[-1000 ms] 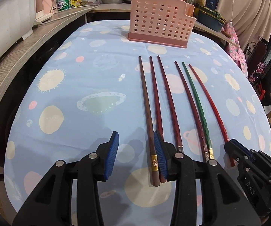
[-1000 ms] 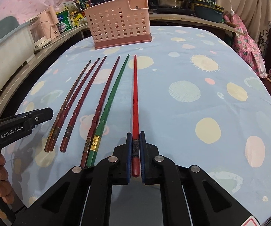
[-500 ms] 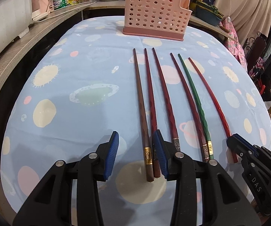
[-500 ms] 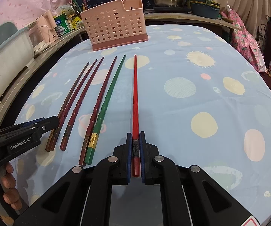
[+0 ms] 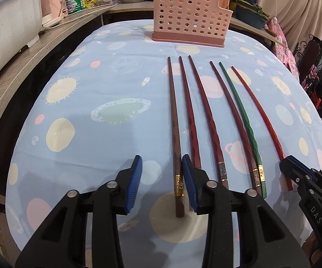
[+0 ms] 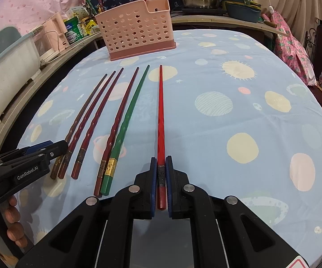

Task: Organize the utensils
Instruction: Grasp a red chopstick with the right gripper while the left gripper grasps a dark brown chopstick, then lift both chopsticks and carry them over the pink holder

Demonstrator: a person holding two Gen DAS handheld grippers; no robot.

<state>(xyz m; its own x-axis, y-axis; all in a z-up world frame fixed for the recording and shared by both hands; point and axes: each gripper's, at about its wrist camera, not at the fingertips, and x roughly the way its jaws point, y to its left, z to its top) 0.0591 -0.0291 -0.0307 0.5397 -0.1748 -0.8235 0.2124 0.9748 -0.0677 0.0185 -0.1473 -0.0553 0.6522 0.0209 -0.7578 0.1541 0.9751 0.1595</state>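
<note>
Your right hand-held gripper [image 6: 161, 179] is clamped on the thick end of the red chopstick [image 6: 161, 120], which lies flat on the counter [image 6: 239, 116] with its tip aimed at the pink basket [image 6: 136, 31]. Your left hand-held gripper [image 5: 161, 182] has its jaws closing, still apart, around the butt of the brown chopstick [image 5: 174, 120]; the pads do not yet press it, though the right-hand pad sits just beside it. Between those two sticks lie three dark red chopsticks and the green chopstick [image 5: 241, 114], all side by side and pointing toward the pink basket. The basket stands upright at the counter's far edge, well apart from the chopstick tips.
</note>
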